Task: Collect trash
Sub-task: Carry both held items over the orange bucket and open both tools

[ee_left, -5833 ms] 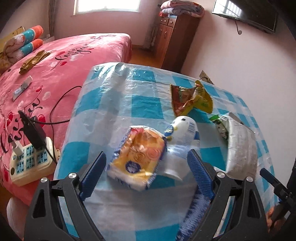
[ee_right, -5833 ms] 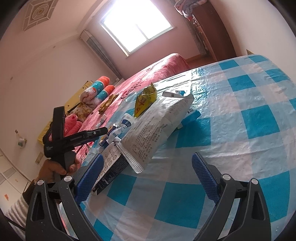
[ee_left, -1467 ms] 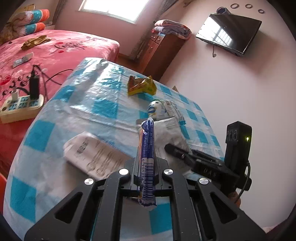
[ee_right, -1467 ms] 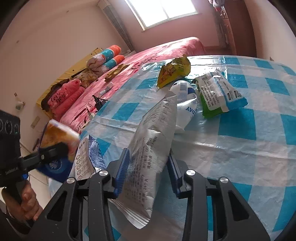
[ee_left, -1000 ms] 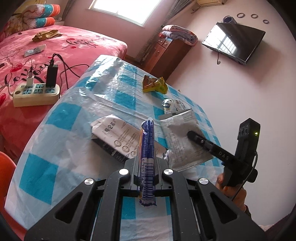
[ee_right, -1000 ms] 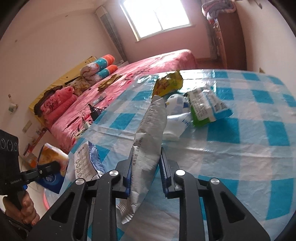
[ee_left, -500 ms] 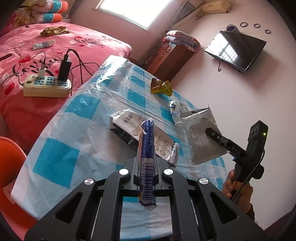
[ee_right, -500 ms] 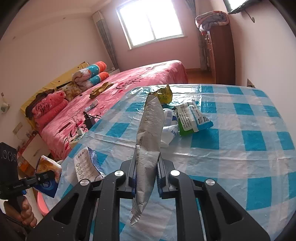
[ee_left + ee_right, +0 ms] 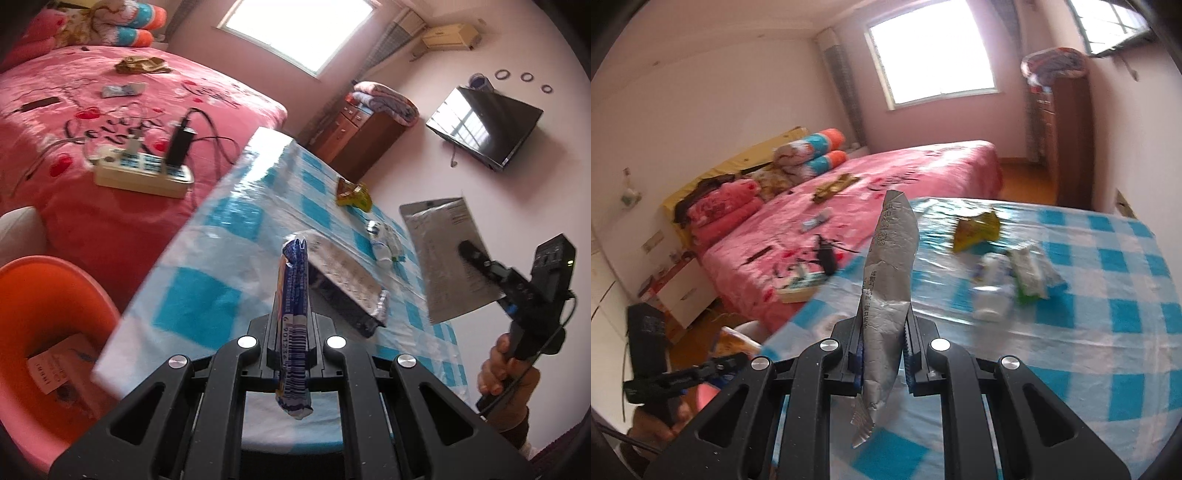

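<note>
A blue-checked table (image 9: 207,295) ends just beside an orange bin (image 9: 48,295). The left gripper (image 9: 291,343) pinches a barcoded blue wrapper (image 9: 293,295); the right gripper (image 9: 882,354) pinches a silver pouch (image 9: 890,266), print unreadable.

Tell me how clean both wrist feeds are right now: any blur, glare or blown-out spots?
Left wrist view: the window is blown out, the table edge is smeared, but the blue wrapper in the left gripper is sharp. Right wrist view: the window is also overexposed, the trash on the table is blurred, and the silver bag in the right gripper stays crisp.
</note>
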